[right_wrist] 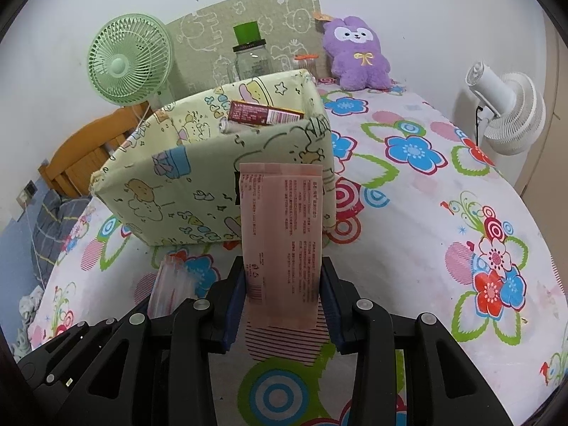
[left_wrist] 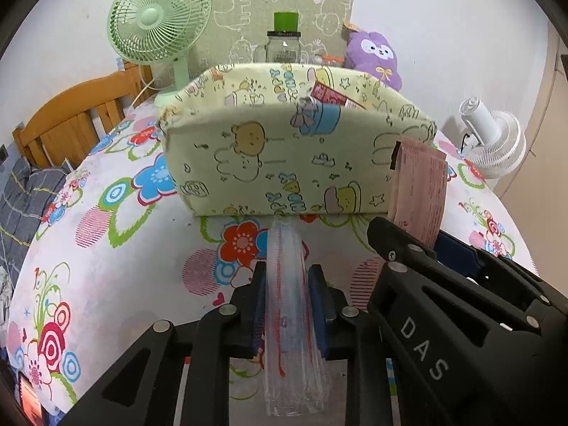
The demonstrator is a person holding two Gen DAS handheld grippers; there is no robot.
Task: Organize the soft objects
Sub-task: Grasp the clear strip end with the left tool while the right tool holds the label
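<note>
While both packets are held just short of the fabric storage box (left_wrist: 284, 149), each sits upright between a pair of fingers: the clear plastic packet (left_wrist: 289, 305) with red markings is clamped edge-on in the left gripper (left_wrist: 287, 284), jaws narrowed onto its thin sides, and the pink paper packet (right_wrist: 284, 234) is pinched at its lower part by the right gripper (right_wrist: 283, 284), jaws closed to the packet's width. Both items appear light and pliable; the clear one looks slick and likely to slide or buckle if squeezed near its free end, so a hold low on its body seems safest, while the pink one, flat and somewhat stiffer, should tolerate a grip across its lower edges. The box, soft-walled and printed with cartoon bears, stands on the flowered bedsheet (right_wrist: 443, 213) just ahead of both packets and already contains a dark red carton (right_wrist: 264, 114) leaning against its far wall. Its walls will probably yield if pushed, so entry from above the rim is advisable. Behind the box are a glass jar (left_wrist: 284, 48) with a green lid, a purple plush toy (right_wrist: 358, 53), a green fan (left_wrist: 158, 21) and, to the right, a white fan (right_wrist: 507, 110)
</note>
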